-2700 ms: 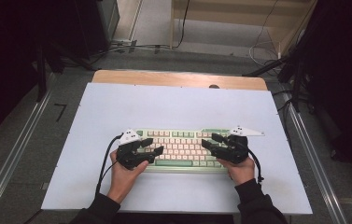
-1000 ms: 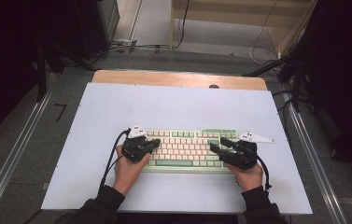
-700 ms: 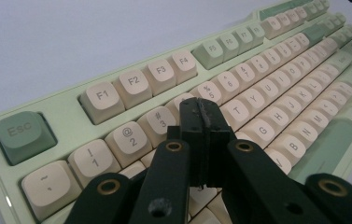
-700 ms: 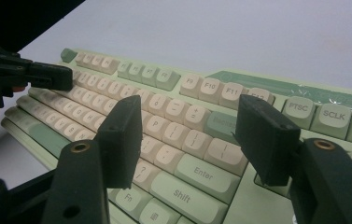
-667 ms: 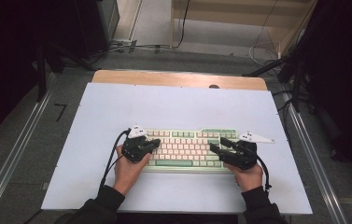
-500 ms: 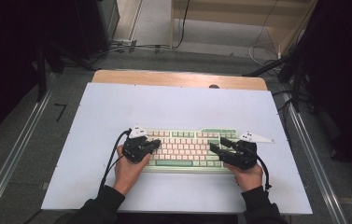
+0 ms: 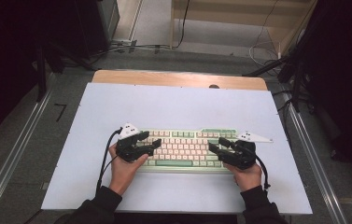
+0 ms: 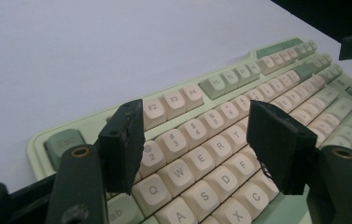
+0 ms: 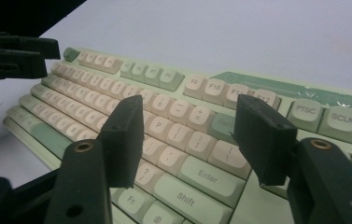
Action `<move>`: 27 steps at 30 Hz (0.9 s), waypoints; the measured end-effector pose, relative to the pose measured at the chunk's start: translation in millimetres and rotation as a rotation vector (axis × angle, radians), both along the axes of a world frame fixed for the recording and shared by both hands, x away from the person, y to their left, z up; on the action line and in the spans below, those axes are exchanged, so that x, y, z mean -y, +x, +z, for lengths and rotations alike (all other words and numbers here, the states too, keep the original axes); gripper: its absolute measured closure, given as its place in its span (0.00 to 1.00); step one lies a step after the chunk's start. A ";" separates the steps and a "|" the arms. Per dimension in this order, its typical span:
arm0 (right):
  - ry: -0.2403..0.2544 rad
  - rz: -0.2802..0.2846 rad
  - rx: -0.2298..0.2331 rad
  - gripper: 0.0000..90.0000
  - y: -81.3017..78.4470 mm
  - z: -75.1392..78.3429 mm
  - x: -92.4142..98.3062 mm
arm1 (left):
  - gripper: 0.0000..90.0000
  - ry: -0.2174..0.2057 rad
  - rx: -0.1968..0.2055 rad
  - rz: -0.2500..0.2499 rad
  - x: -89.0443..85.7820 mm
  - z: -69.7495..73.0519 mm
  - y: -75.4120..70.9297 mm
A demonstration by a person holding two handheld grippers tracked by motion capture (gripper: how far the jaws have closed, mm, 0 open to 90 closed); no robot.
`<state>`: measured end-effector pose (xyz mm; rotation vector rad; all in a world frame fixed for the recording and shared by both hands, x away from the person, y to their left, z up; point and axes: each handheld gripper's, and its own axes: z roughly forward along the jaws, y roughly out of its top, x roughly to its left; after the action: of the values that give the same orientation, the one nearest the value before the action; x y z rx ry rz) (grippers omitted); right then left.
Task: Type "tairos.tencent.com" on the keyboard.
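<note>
A pale green keyboard (image 7: 183, 149) with cream keys lies flat on the white table top, near the front. My left gripper (image 7: 151, 142) hovers over its left end, above the number and QWERTY rows (image 8: 206, 144). Its jaws have just been opening and stand apart with nothing held between them. My right gripper (image 7: 214, 145) hovers over the right end, above the keys by Enter (image 9: 187, 140). Its jaws have just been closing a little, but they are still wide apart and grip nothing. The left gripper (image 9: 15, 56) also appears far off in the right gripper view.
The white table top (image 7: 173, 102) spreads wide behind and beside the keyboard, with a wooden strip (image 7: 178, 78) at its far edge. Metal rails (image 7: 19, 149) run along both sides. Cables lie on the floor (image 7: 257, 51) beyond the table.
The left gripper's jaws have spread apart. Since the oldest frame the right hand has shifted slightly right; over the last second both hands have stayed where they were.
</note>
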<state>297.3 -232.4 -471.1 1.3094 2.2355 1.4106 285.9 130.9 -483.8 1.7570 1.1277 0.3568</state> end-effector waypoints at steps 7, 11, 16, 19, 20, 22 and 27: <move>-0.051 0.086 0.046 0.89 -2.1 -0.4 -17.0 | 0.40 -0.047 -0.015 0.038 -10.7 -1.0 -1.8; -0.076 0.152 0.060 0.97 -1.9 -0.4 -33.2 | 0.40 -0.049 -0.020 0.052 -15.1 -1.7 -4.6; -0.085 0.207 0.059 0.97 -1.0 -1.1 -48.5 | 0.40 -0.052 -0.023 0.069 -21.2 -2.4 -9.5; -0.082 0.225 0.056 0.97 1.3 -1.6 -53.8 | 0.40 -0.051 -0.022 0.083 -25.1 -2.6 -13.1; -0.083 0.229 0.057 0.97 2.1 -1.6 -55.2 | 0.40 -0.050 -0.022 0.087 -26.6 -2.7 -14.2; -0.081 0.239 0.056 0.97 3.7 -1.8 -58.3 | 0.40 -0.051 -0.024 0.097 -29.2 -3.2 -16.4; -0.081 0.272 0.043 0.97 6.1 -3.5 -67.9 | 0.40 -0.051 -0.026 0.116 -34.9 -3.8 -21.4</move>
<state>303.4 -164.5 -474.6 0.9694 2.4871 1.3977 264.6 165.9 -487.6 1.6599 1.2500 0.3730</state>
